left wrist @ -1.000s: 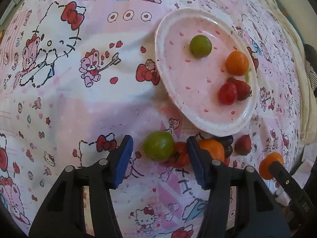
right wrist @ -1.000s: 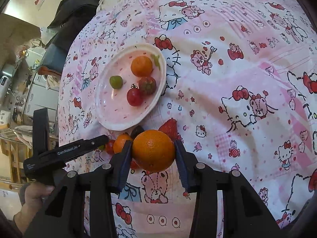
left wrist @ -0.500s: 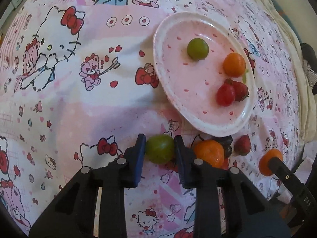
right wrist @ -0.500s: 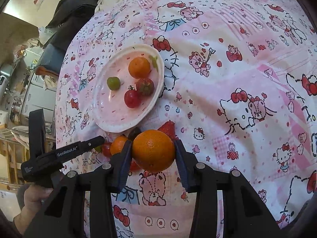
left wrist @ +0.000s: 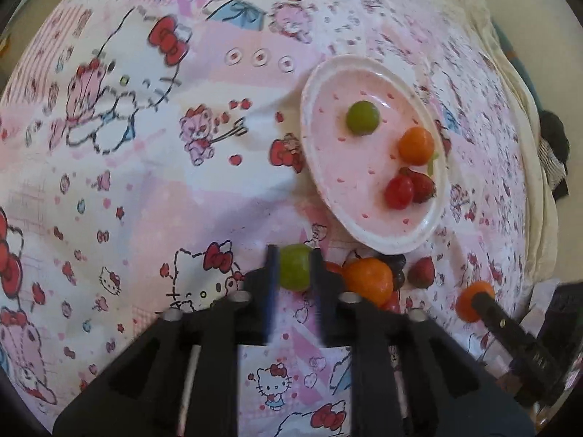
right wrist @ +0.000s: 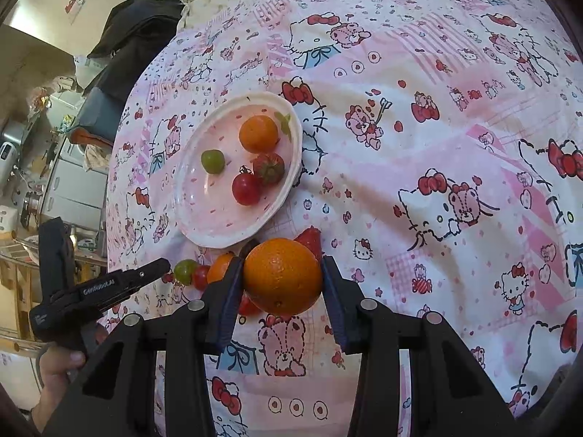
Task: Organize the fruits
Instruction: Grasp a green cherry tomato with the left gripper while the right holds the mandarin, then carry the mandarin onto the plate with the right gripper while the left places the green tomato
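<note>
**A:** In your left wrist view, the left gripper point(left wrist: 294, 268) is closed narrow on a green fruit point(left wrist: 295, 267), pinched between both fingers. The plate point(left wrist: 313, 167) lies ahead of it and to its right, on the patterned bedsheet point(left wrist: 145, 200).

**B:** What's on the plate?

**A:** Four pieces: another green one, an orange one, a cherry tomato and a strawberry touching it. Just right of your fingers a loose cluster sits on the sheet: a small orange point(left wrist: 368, 279), a dark fruit behind it, probably a grape though the blur makes it hard to say, a strawberry point(left wrist: 421, 272), and something red underneath.

**B:** And the right wrist view?

**A:** Your right gripper point(right wrist: 282, 277) holds a large orange point(right wrist: 282, 276) squarely, fingers spread fairly wide around it. The plate sits ahead and slightly left; the loose cluster is just left of your fingers.

**B:** So where do I stand?

**A:** Roughly halfway, I'd judge. Four are plated, two are in hand and not yet delivered, and about four remain on the sheet.
</note>
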